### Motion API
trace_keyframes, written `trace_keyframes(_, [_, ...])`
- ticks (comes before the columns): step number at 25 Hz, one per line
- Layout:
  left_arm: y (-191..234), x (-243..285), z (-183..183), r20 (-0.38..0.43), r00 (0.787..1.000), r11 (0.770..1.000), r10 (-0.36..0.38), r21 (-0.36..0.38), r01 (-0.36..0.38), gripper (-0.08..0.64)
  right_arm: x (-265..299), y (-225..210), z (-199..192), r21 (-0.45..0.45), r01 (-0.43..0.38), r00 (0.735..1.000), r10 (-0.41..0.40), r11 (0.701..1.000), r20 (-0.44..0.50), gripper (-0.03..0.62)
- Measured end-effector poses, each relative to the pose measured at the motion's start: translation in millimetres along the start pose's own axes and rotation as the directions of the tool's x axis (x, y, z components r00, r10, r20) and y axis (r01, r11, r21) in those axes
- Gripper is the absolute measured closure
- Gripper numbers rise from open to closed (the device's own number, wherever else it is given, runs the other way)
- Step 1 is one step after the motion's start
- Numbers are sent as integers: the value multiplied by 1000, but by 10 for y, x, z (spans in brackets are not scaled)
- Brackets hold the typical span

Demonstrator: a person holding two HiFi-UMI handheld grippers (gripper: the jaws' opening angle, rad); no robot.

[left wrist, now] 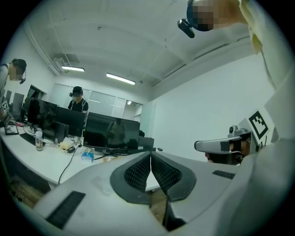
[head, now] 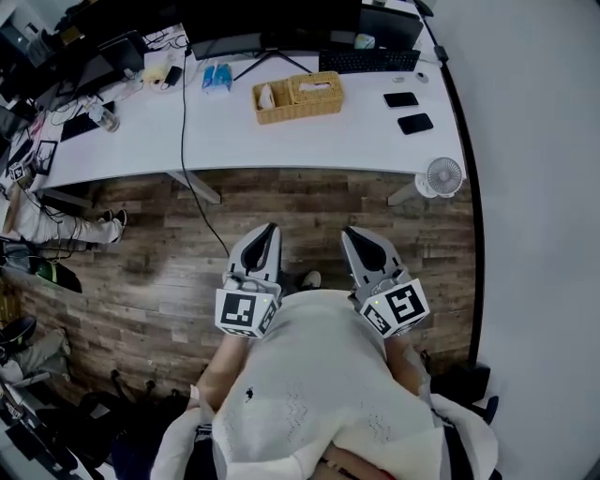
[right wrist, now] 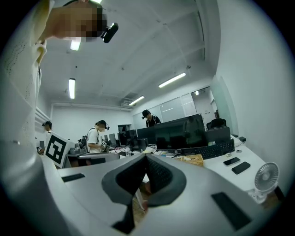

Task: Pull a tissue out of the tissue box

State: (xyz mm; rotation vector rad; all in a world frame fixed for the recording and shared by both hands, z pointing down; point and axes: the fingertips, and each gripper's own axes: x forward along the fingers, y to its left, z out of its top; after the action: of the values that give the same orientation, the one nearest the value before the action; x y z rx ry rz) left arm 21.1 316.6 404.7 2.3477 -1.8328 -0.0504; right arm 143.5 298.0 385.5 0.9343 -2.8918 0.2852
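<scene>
A wicker tissue box (head: 315, 92) with a white tissue showing in its top slot sits in a wicker tray on the white desk (head: 281, 141), far ahead of me. It also shows small in the right gripper view, as the wicker box (right wrist: 192, 159) below the monitors. My left gripper (head: 272, 229) and right gripper (head: 346, 232) are held close to my body over the wooden floor, well short of the desk. In the left gripper view the left gripper (left wrist: 150, 155) has its jaws pressed together and empty. The right gripper (right wrist: 145, 157) likewise stands shut with nothing in it.
On the desk are a black keyboard (head: 367, 60), two phones (head: 408, 112), a blue tissue pack (head: 217, 77) and dark monitors (head: 272, 23). A cable (head: 192, 178) hangs off the desk edge. A small white fan (head: 442, 175) stands by the right wall. Other people work at far desks (right wrist: 99, 136).
</scene>
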Motion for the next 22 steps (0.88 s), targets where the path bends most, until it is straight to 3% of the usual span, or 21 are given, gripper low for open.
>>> trace_keyframes(16, [-150, 98, -23, -8, 1000, 1000, -26, 17, 27, 545, -58, -85, -42, 18, -10, 1000, 10, 1000, -2, 592])
trace_keyframes(22, [-189, 170, -91, -15, 1000, 1000, -25, -9, 25, 545, -53, -177, -67, 9, -4, 1000, 4, 1000, -1, 592])
